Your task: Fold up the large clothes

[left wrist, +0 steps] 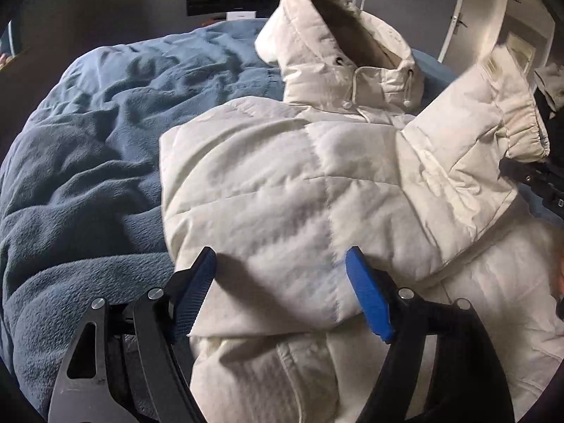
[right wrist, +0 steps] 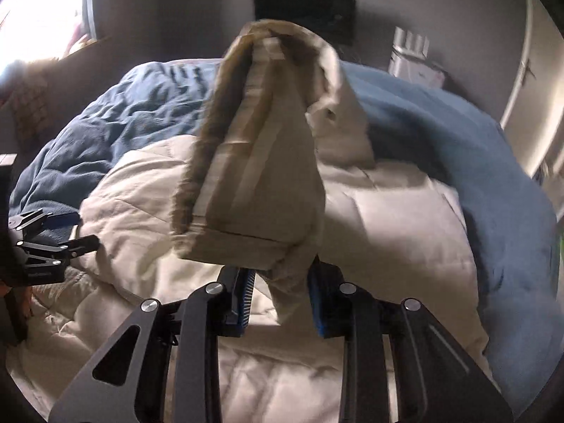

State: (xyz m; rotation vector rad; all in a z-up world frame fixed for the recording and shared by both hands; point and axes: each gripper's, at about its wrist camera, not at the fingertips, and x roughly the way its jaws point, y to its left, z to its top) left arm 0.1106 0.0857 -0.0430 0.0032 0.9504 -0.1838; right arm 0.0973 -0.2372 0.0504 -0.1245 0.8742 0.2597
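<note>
In the left wrist view a white padded jacket (left wrist: 317,183) lies on a blue blanket (left wrist: 88,141), hood (left wrist: 335,46) at the far end and hem toward the camera, so its long axis runs straight away from the left gripper (left wrist: 282,282). That gripper's jaws stand spread over the folded near-left part of the body, one pad to either side of a quilted panel, and I cannot tell whether they press on it. The right sleeve (left wrist: 493,116) is lifted at the picture's right edge, slanting up and across the chest, its cuff beside the dark frame of the right gripper (left wrist: 539,183). In the right wrist view, which is smeared, the right gripper (right wrist: 278,303) has its jaws drawn in and pinching the sleeve (right wrist: 253,162) near the cuff, the sleeve rising straight ahead of the pads. The jacket (right wrist: 387,218) body lies below and to the left of that grip, so the fold likely carries the sleeve inward over the chest, toward the left gripper (right wrist: 74,232) at the far left; the right hand is the one placed for it.
</note>
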